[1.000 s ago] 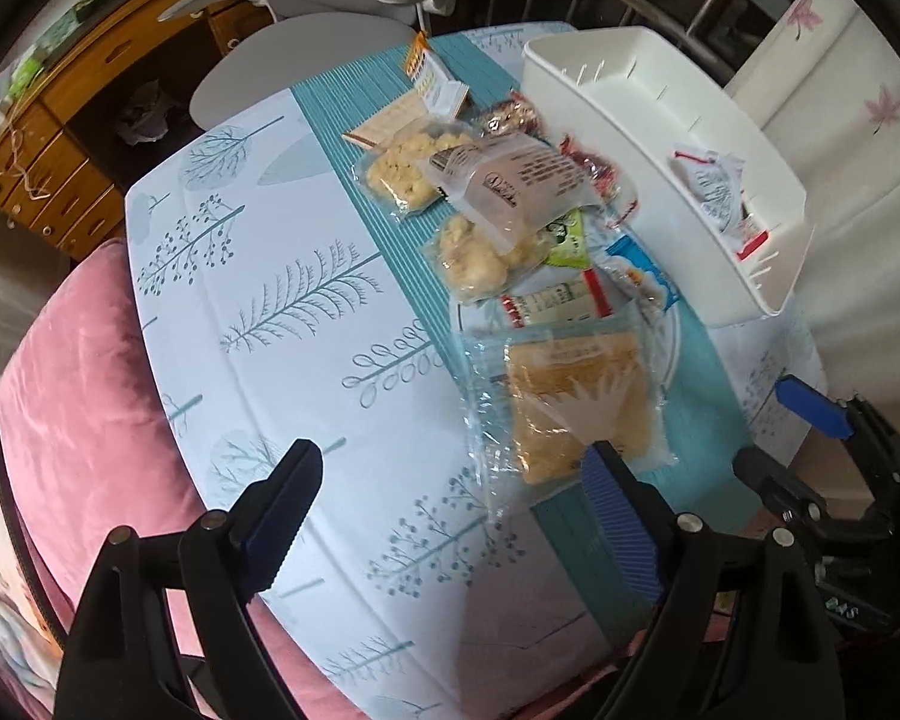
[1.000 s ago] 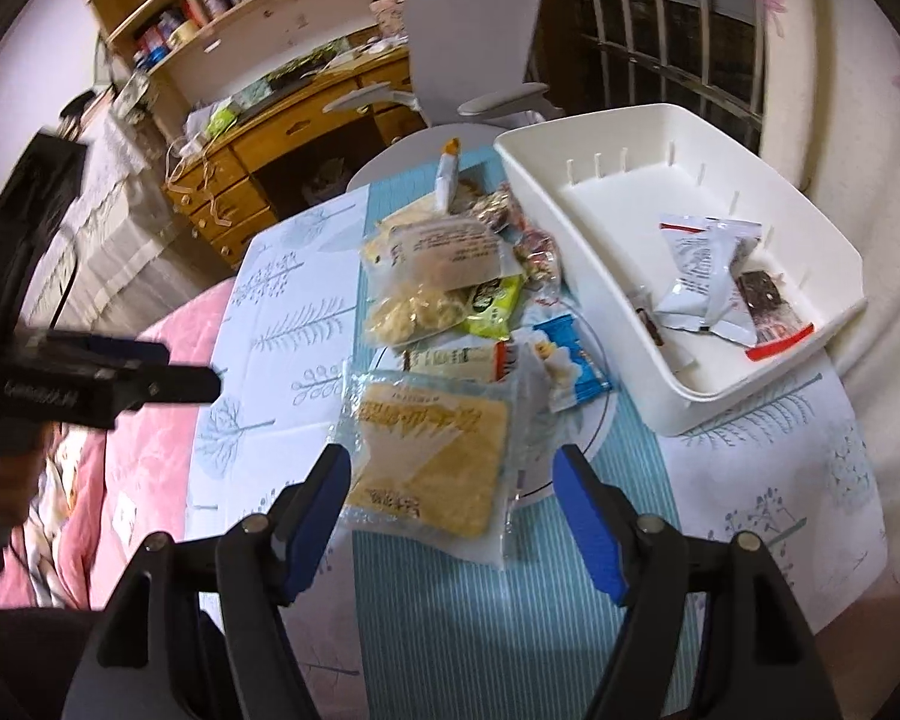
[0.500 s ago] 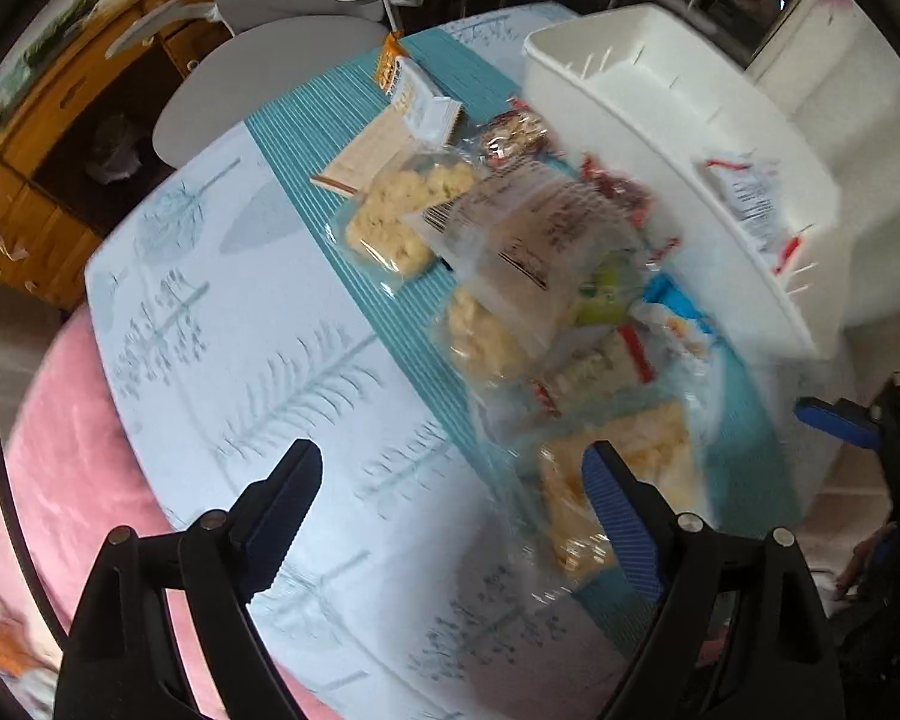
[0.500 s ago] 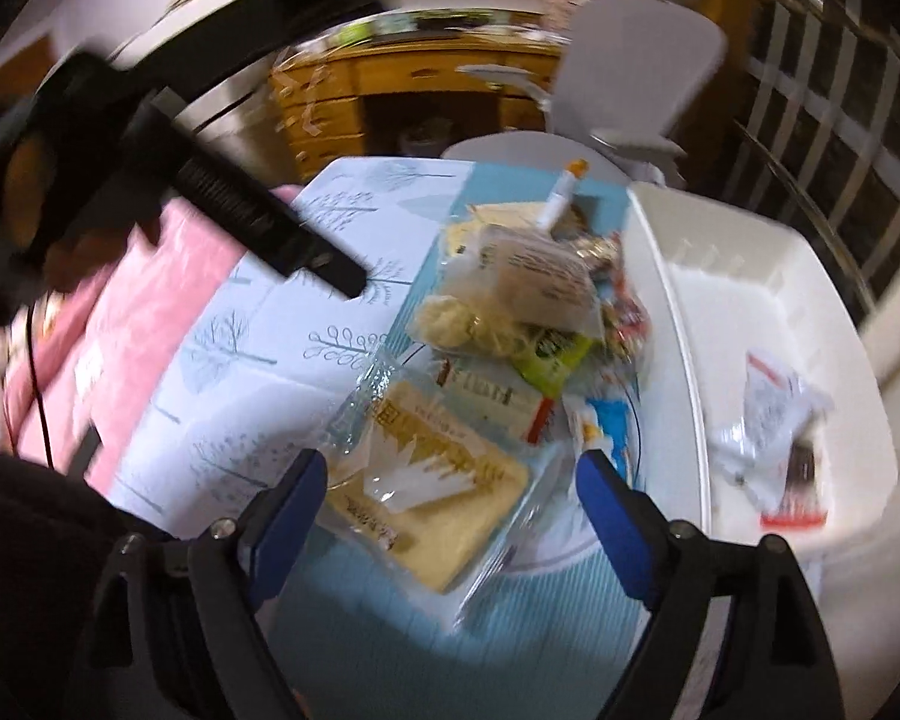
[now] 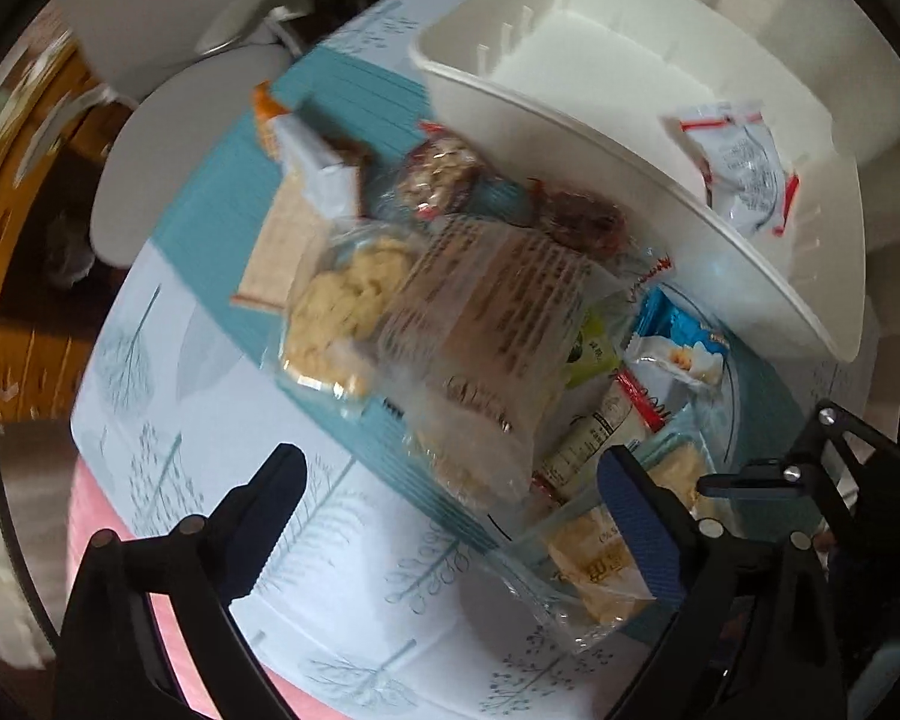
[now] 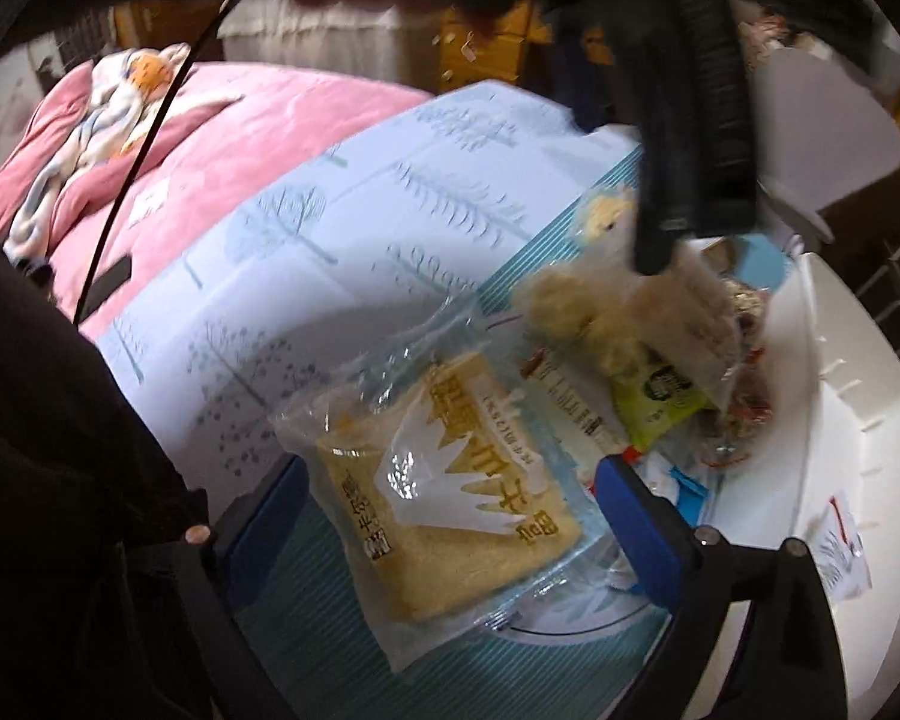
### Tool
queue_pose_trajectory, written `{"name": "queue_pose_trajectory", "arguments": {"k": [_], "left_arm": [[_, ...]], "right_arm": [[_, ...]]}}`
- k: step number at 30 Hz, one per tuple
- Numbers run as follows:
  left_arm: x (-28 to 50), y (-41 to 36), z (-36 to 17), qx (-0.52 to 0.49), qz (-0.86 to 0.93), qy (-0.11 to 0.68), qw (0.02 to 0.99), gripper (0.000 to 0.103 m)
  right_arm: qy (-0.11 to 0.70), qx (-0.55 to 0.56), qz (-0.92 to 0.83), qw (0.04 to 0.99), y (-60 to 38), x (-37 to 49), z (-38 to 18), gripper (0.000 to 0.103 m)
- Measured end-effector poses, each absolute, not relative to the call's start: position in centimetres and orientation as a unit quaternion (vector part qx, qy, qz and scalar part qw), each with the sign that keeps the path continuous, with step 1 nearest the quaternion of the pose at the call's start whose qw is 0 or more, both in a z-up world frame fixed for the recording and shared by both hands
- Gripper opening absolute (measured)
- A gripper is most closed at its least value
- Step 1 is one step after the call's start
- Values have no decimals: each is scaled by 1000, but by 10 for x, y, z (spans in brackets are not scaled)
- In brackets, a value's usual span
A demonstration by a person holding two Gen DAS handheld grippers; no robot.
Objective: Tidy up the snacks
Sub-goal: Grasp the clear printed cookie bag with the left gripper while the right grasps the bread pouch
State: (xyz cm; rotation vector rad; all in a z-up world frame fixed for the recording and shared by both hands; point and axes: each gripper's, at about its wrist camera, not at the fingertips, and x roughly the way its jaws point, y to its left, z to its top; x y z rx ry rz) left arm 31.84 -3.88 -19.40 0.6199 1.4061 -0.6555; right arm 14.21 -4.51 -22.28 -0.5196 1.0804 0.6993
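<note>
A heap of snack packets lies on the teal runner beside a white bin. My left gripper points down over the heap, jaws opening. A clear printed bag lies below the gap and nothing is gripped. A puffed-snack bag and a blue packet flank it. My right gripper is also opening. The flat yellow cake packet lies between its blue fingers, which do not press on it. The left gripper hangs above the heap. A white-and-red packet is in the bin.
The tree-print tablecloth spreads left of the runner, with a pink quilt beyond the table edge. A grey chair stands at the far side. The bin's wall is close on the right. A dark sleeve fills the lower left.
Both grippers came down closer to the heap and rolled. The left moved from the bare cloth to over the pile. The right's fingers spread wider around the yellow packet.
</note>
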Motion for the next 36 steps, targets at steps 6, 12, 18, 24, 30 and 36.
{"name": "queue_pose_trajectory", "arguments": {"k": [6,12,18,24,30,36], "left_arm": [[326,-72,-209,310,-322,630,634,99],[333,-94,-235,334,-322,645,607,99],[347,-107,-246,328,-323,648,606,102],[361,-113,-264,309,-315,665,603,102],[375,-105,-267,266,-312,674,614,94],[375,-94,-260,239,-305,669,635,80]], "right_arm": [[524,-262,336,738,-36,150,-248,101],[537,-292,333,718,-28,153,-267,102],[538,-284,329,722,-26,154,-274,102],[546,-270,329,722,-28,157,-276,102],[543,-264,326,728,-29,157,-277,103],[559,-264,320,718,-27,160,-277,102]]}}
